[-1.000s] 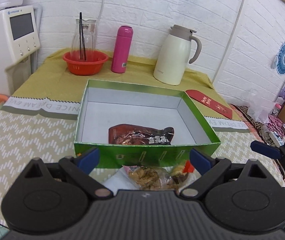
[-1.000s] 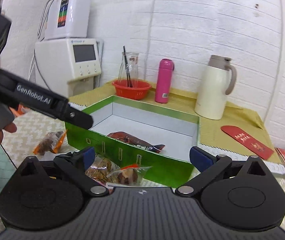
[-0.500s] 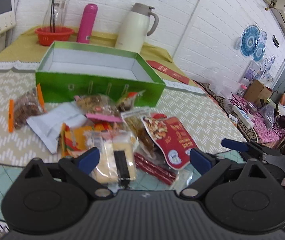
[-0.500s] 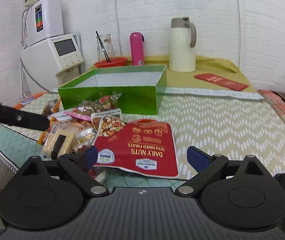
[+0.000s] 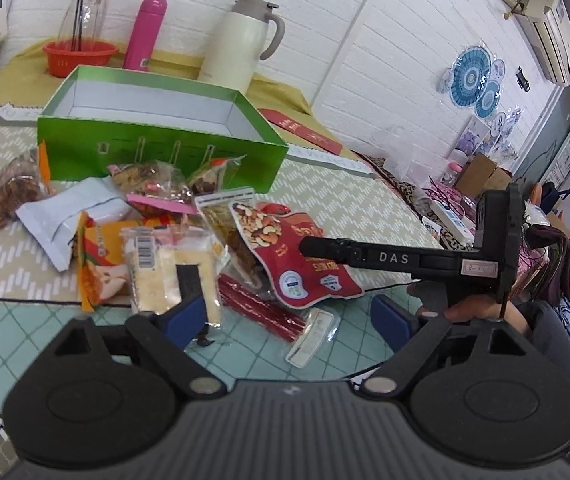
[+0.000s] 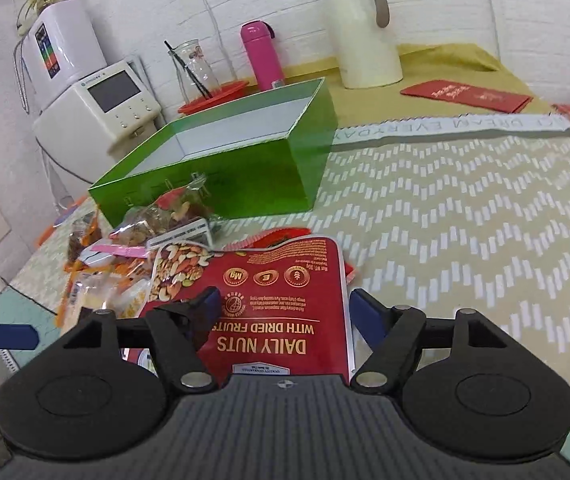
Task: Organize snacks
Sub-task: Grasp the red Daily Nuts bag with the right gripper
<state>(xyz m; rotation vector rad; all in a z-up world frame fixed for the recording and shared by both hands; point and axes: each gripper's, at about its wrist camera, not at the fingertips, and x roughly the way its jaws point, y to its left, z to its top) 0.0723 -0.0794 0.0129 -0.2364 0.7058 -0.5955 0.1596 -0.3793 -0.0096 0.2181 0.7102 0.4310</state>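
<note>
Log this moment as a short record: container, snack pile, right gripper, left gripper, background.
container: green box, open-topped
snack pile: loose packets in front of the box, on the table
right gripper: open, straddling the red Daily Nuts pouch
left gripper: jaws closing, not gripping anything yet
background: cream thermos jug, pink bottle

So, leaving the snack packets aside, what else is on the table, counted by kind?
Box: 1, the green box
Insulated vessels: 2, the pink flask and the cream jug
Glass carafe: 1
Red bowl: 1
Red envelope: 1
Total: 6
</note>
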